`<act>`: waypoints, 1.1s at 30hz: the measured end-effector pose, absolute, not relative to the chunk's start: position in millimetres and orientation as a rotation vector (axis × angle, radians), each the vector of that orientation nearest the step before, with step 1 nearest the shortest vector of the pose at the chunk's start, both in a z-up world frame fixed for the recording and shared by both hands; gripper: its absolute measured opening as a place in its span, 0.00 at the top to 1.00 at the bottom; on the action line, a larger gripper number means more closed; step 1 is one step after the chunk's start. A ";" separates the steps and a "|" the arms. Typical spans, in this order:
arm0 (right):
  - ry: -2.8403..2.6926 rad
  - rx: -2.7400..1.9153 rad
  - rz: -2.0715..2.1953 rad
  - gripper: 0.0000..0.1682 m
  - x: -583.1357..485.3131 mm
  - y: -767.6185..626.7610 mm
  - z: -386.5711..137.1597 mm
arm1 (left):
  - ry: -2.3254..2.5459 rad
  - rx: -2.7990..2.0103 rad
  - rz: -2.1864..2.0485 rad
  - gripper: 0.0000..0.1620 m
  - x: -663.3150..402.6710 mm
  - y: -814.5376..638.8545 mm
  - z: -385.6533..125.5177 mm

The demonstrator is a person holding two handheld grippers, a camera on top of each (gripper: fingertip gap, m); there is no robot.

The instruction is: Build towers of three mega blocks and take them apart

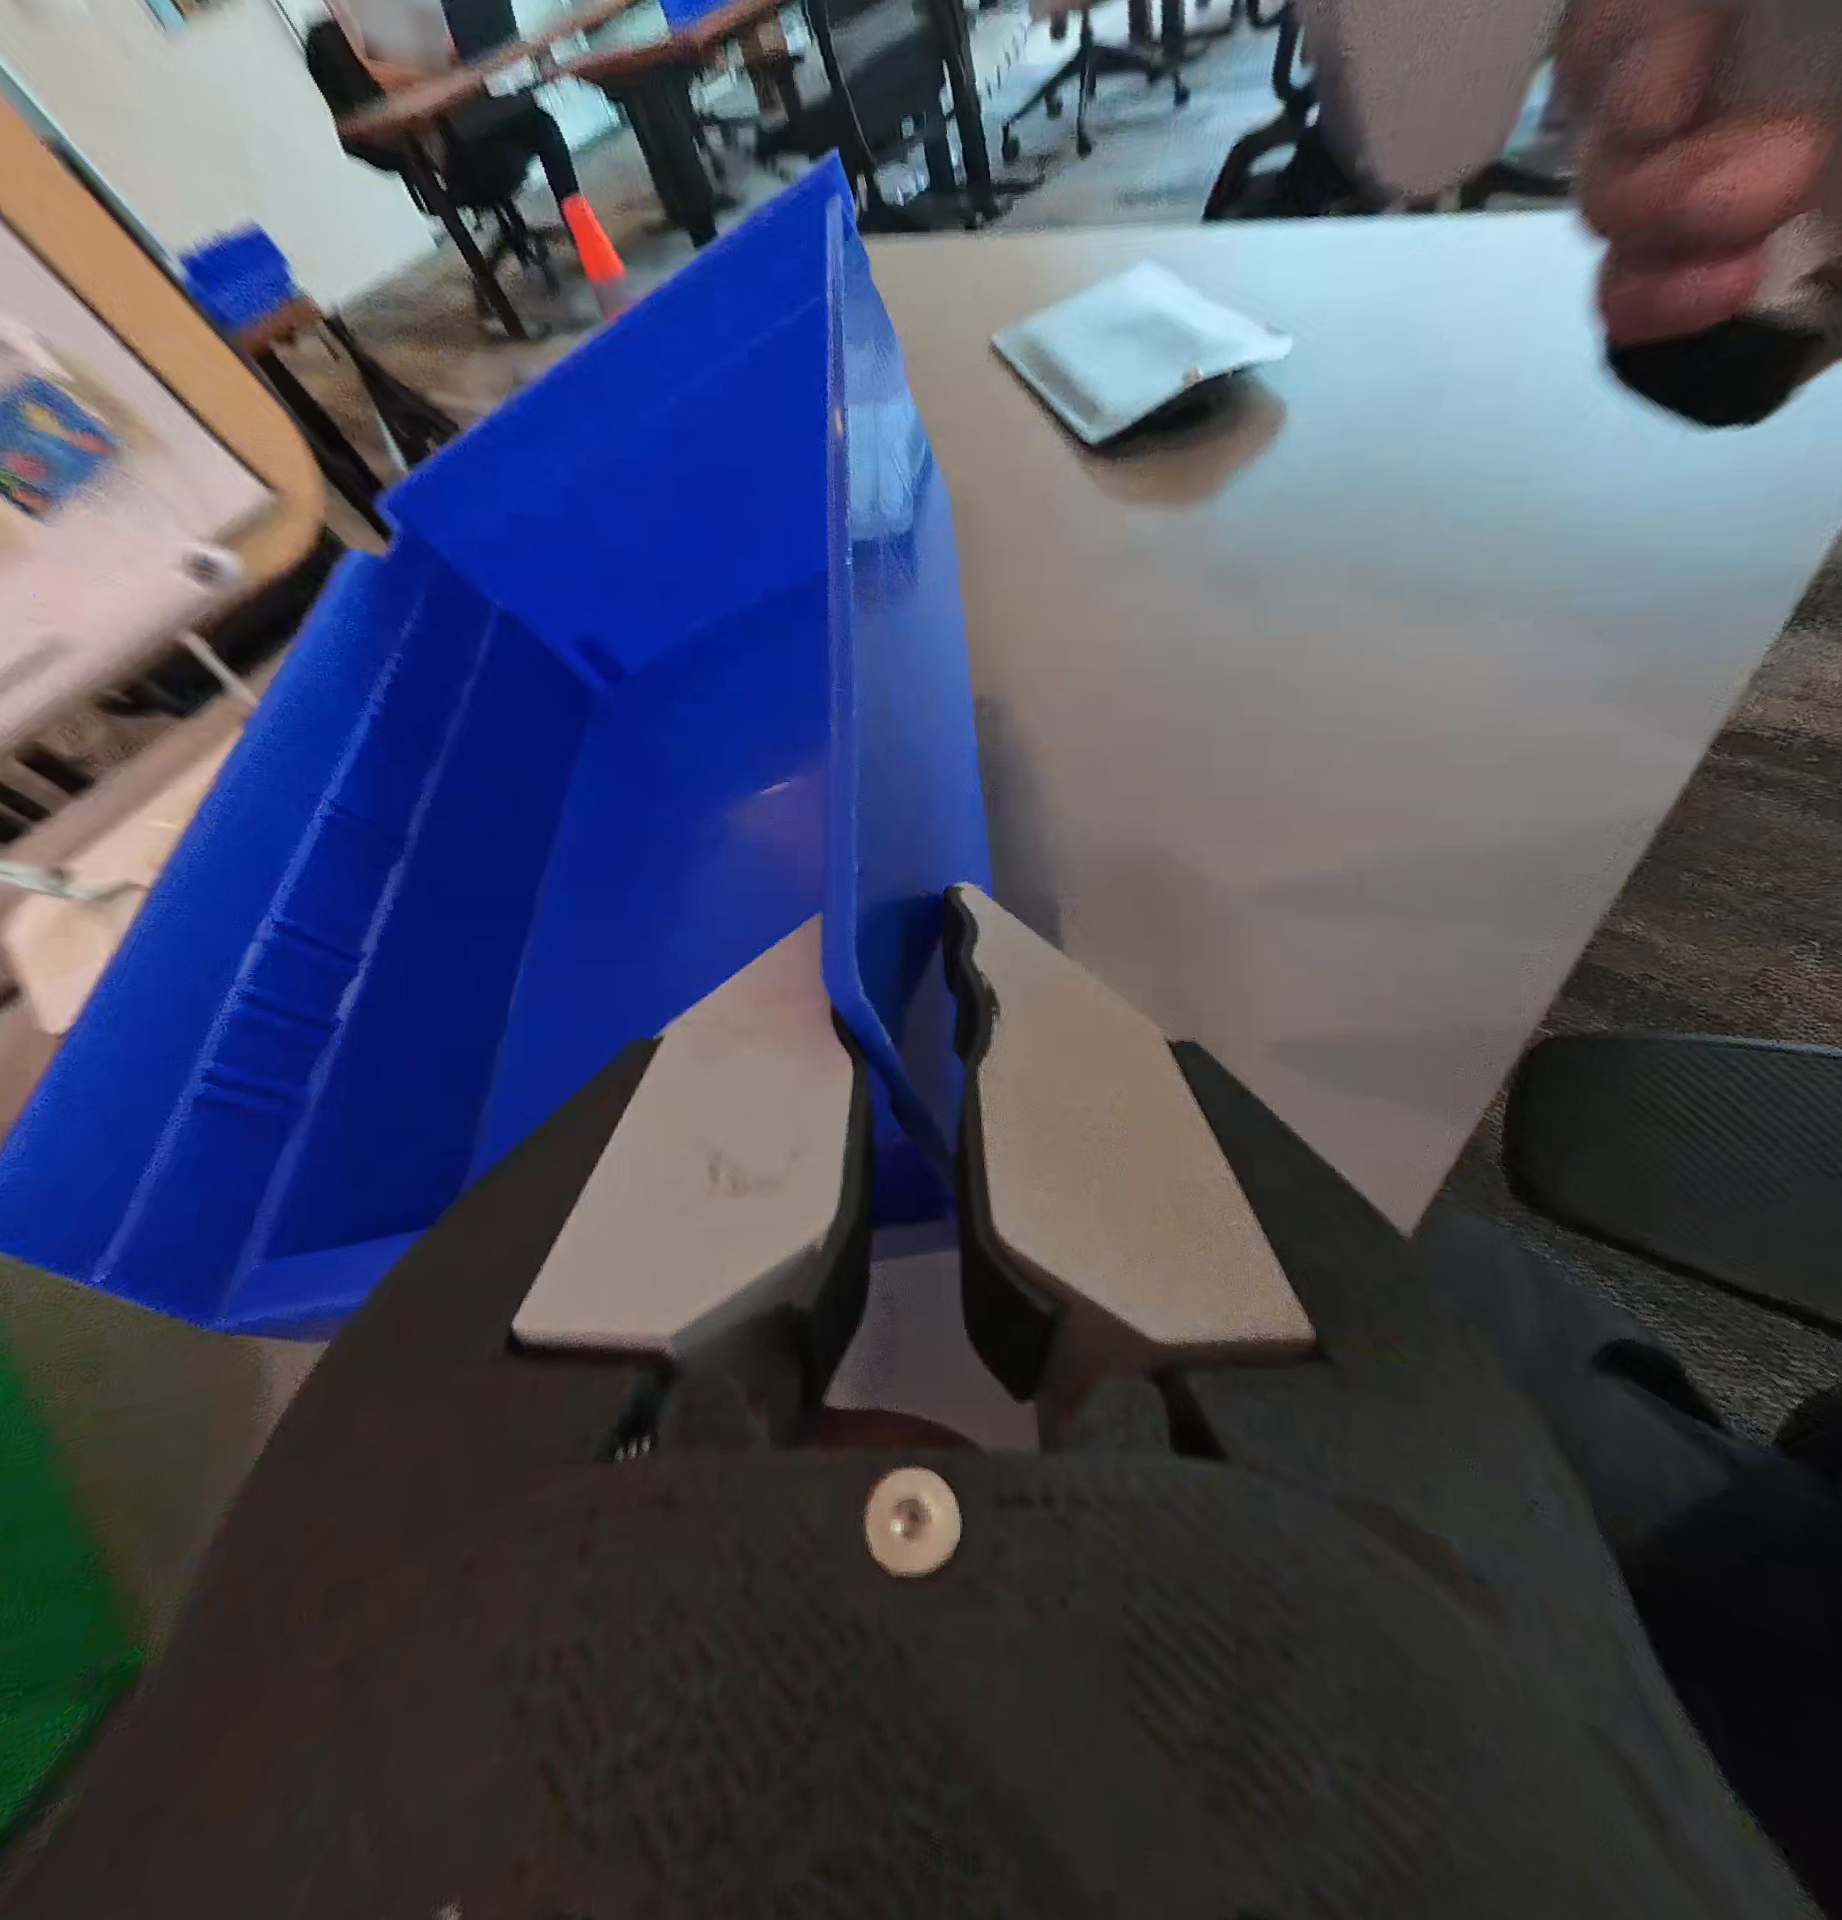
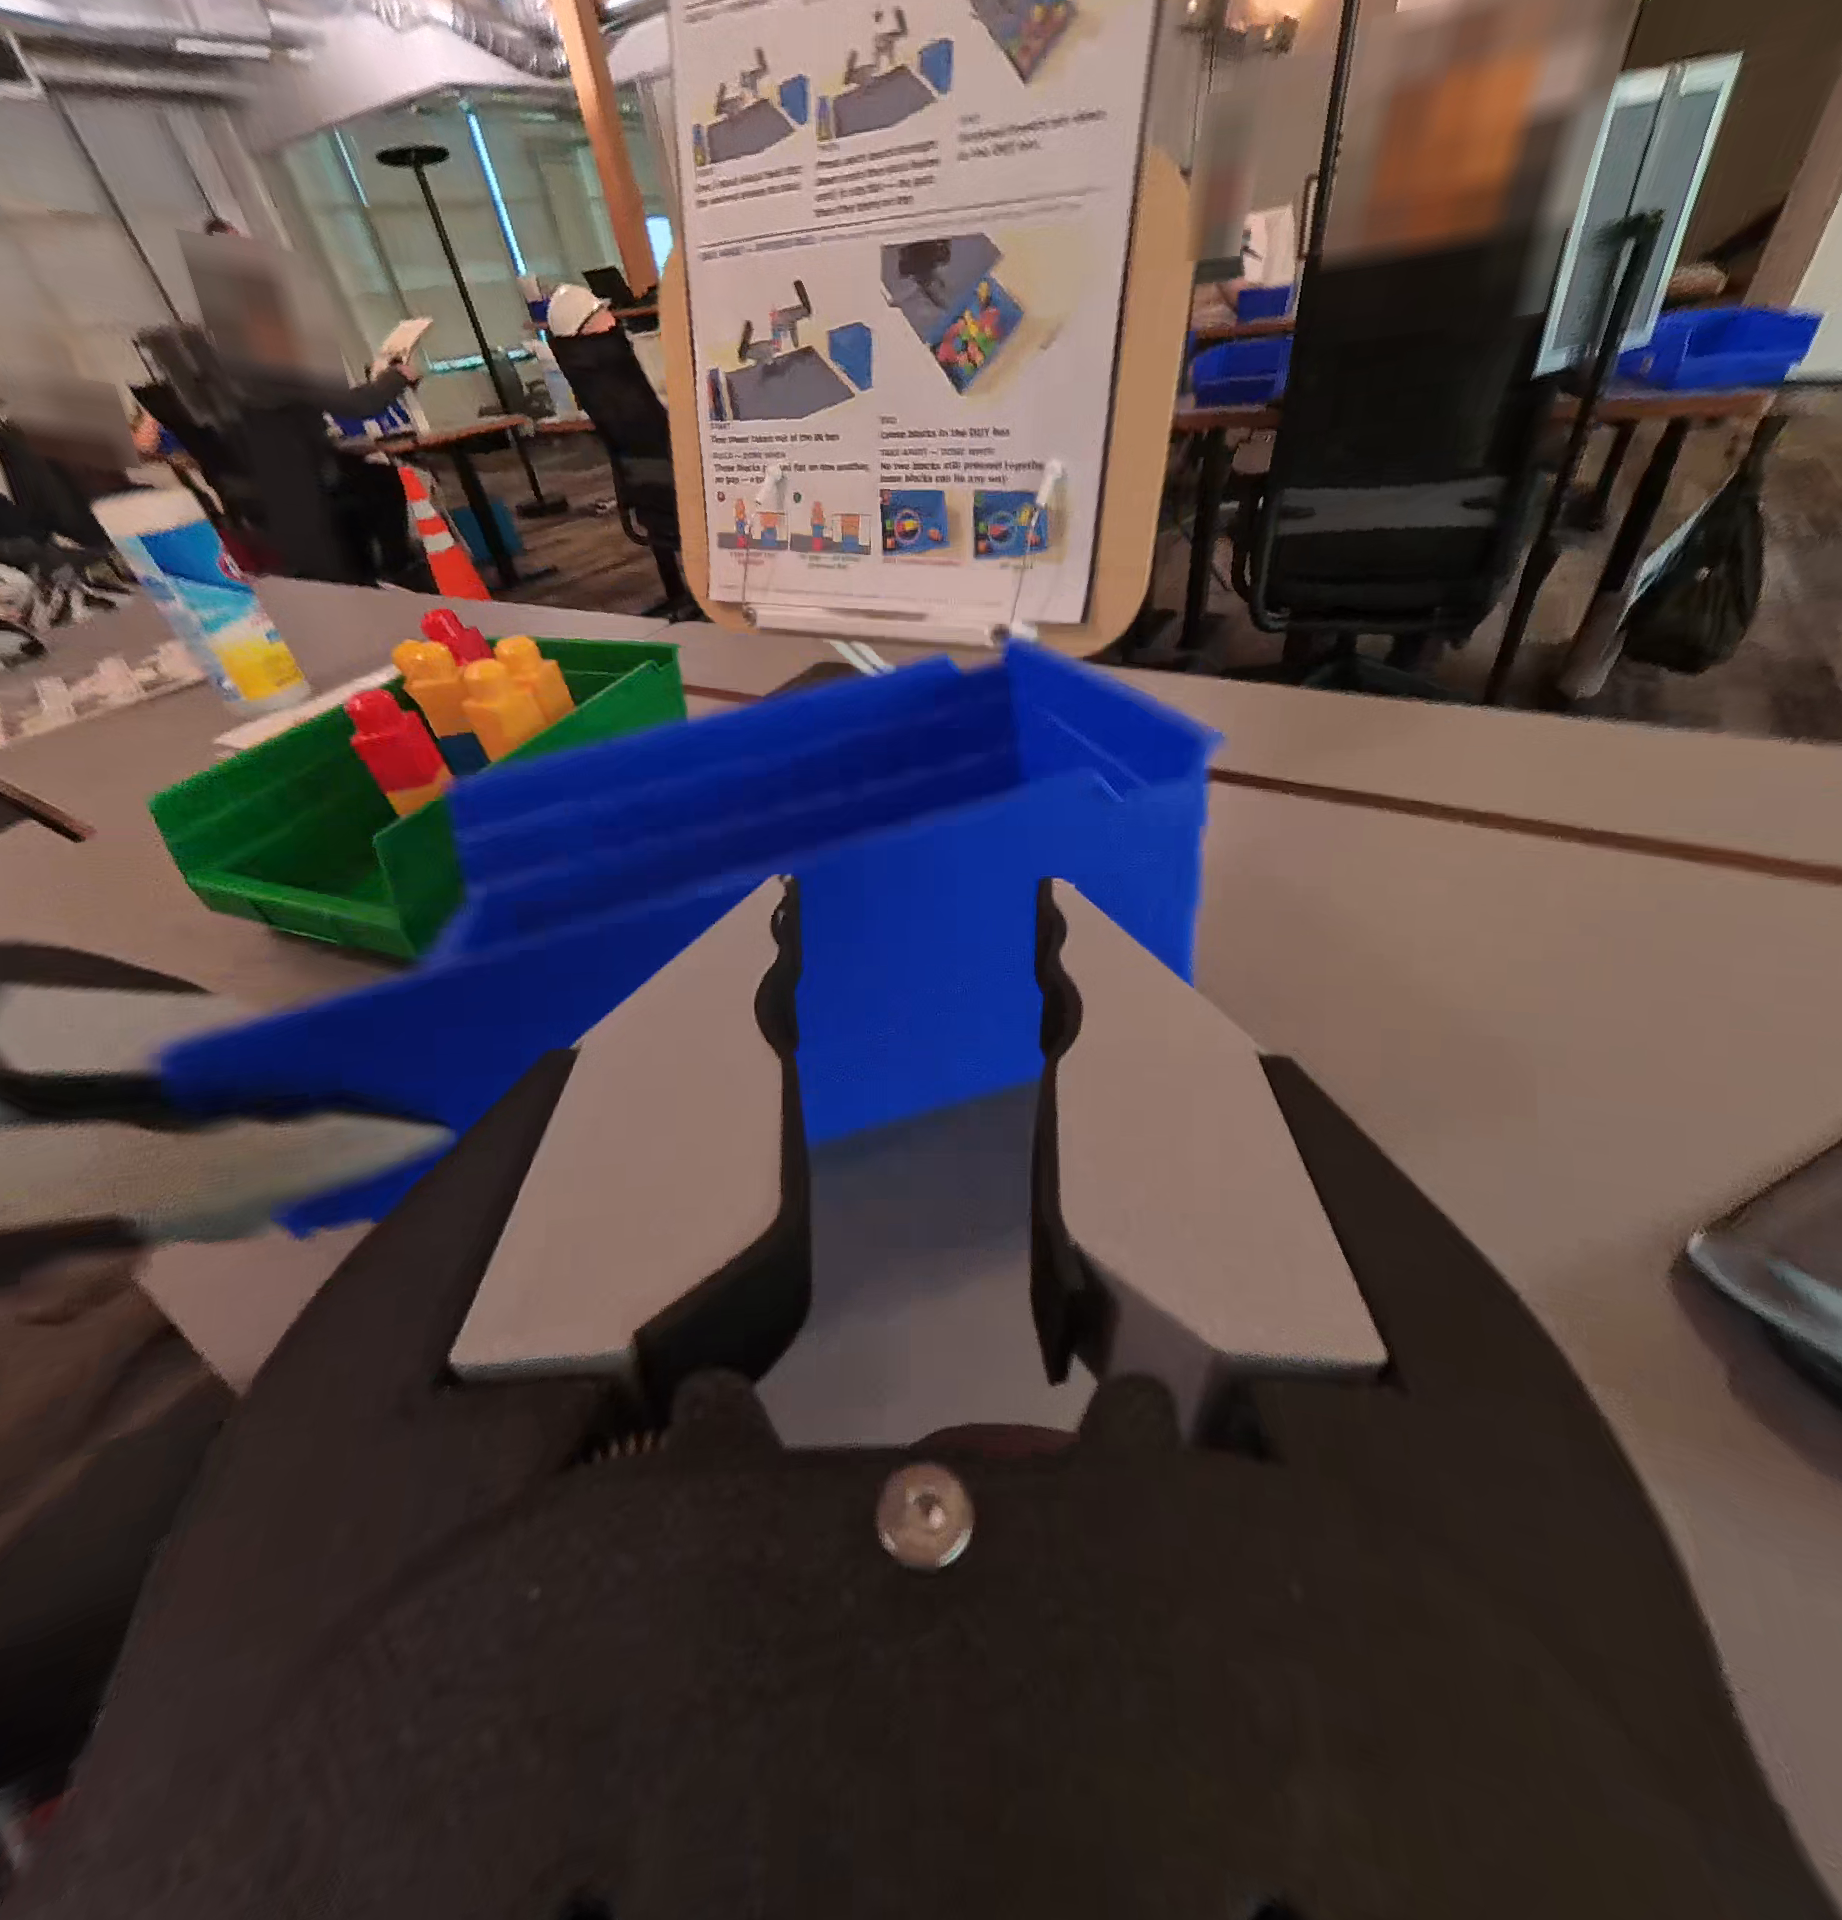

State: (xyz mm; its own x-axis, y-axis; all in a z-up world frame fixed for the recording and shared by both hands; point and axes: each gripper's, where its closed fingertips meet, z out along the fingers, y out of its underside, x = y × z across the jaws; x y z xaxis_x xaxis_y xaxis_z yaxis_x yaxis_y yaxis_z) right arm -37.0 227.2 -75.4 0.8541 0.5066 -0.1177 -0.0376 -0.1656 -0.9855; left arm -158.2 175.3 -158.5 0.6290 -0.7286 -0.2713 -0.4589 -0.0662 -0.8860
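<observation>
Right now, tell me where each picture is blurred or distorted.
Left wrist view: wide-angle bending; the person's hand at top right is motion-smeared. Right wrist view: the blue plastic bin has streaked edges, and background people carry mosaic patches.

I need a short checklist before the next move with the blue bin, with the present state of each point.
1. Left gripper holds the blue bin by its wall: ok, the wall sits between the fingers.
2. Blue bin is level: not ok, it is tilted.
3. Blue bin is empty: ok, left wrist view shows no blocks inside.
4. Right gripper is free: ok, open and holding nothing.
5. Block towers stand in the green bin: ok.
6. Grip is firm enough: cannot tell.
</observation>
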 end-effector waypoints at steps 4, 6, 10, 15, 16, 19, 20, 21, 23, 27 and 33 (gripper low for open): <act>-0.376 -1.781 0.564 0.72 -33.9 224.4 -95.5 | 1.048 -1.805 -0.340 0.90 -100.3 186.4 -215.2; -0.407 -1.811 0.496 0.72 -34.9 223.9 -104.5 | 1.086 -1.745 -0.309 0.83 -89.4 181.4 -214.5; -0.569 -1.882 0.513 0.70 -63.9 206.9 -122.5 | 1.050 -1.706 -0.301 0.68 -115.3 174.5 -196.6; -0.903 -1.926 0.561 0.70 -147.6 167.7 -152.8 | 0.833 -1.703 -0.358 0.61 -214.6 176.8 -158.4; -0.965 -1.961 0.533 0.70 -162.8 163.5 -166.5 | 0.796 -1.715 -0.323 0.61 -241.1 184.6 -155.5; -1.063 -2.053 0.426 0.81 -190.7 166.4 -204.8 | 0.695 -1.815 -0.161 0.62 -324.5 217.9 -163.7; -1.066 -2.108 0.389 0.84 -190.5 169.9 -217.4 | 0.672 -1.856 -0.118 0.62 -349.5 228.3 -170.8; -1.076 -2.177 0.343 0.94 -184.6 172.0 -230.8 | 0.651 -1.905 -0.070 0.61 -374.0 238.5 -180.5; -1.085 -2.253 0.235 1.00 -164.6 176.2 -244.9 | 0.624 -2.002 0.031 0.60 -418.8 255.1 -203.1; -0.902 -2.347 0.063 1.00 -96.7 196.2 -245.1 | 0.578 -2.122 0.173 0.59 -484.8 270.7 -239.5; -0.551 -2.460 -0.047 0.83 7.6 223.1 -252.3 | 0.398 -2.243 0.058 0.29 -544.6 277.6 -260.1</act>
State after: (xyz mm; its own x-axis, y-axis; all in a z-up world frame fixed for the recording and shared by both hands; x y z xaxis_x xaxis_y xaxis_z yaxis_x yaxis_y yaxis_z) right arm 7.6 223.1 -252.3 0.9129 0.3756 0.1602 0.3974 -0.7274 -0.5595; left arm -544.6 277.6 -260.1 0.9486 -0.2644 -0.1738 -0.3029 -0.5996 -0.7408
